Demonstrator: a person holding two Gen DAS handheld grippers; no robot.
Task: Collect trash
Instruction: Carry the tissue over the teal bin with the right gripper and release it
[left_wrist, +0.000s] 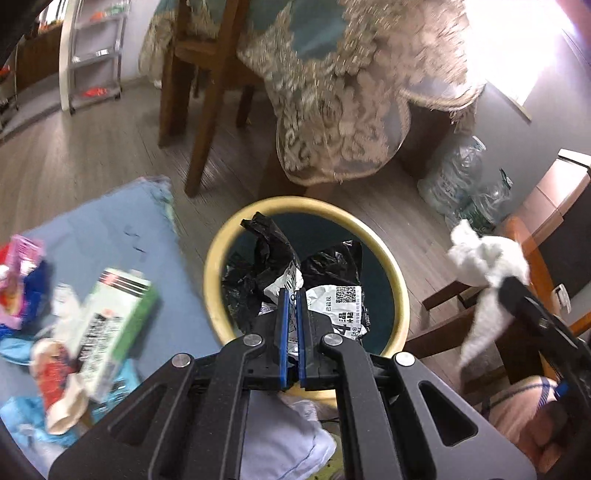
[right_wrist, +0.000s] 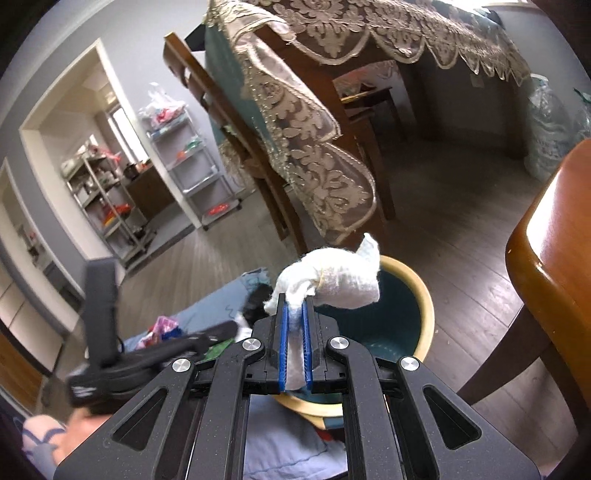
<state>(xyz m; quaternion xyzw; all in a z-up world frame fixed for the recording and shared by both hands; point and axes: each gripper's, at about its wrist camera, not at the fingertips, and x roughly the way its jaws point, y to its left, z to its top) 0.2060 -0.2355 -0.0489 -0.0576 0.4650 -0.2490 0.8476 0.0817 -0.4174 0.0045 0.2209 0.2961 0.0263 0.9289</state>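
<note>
A round bin (left_wrist: 400, 295) with a cream rim and dark green inside stands on the floor; it also shows in the right wrist view (right_wrist: 424, 306). In it lies a black plastic bag (left_wrist: 269, 254) with a white printed label. My left gripper (left_wrist: 291, 295) is over the bin, its blue pads nearly together on a fold of that bag. My right gripper (right_wrist: 295, 306) is shut on a crumpled white tissue (right_wrist: 340, 280), held above the bin's near rim. The tissue also shows at the right of the left wrist view (left_wrist: 484, 258).
A blue cloth (left_wrist: 107, 236) on the floor at left holds a green-and-white carton (left_wrist: 114, 325), a paper cup (left_wrist: 62, 387) and colourful wrappers. A lace-draped table (right_wrist: 369, 33) and wooden chairs (left_wrist: 199, 110) stand behind the bin. Clear plastic bottles (left_wrist: 458, 177) sit right; an orange stool (right_wrist: 554, 251) is close.
</note>
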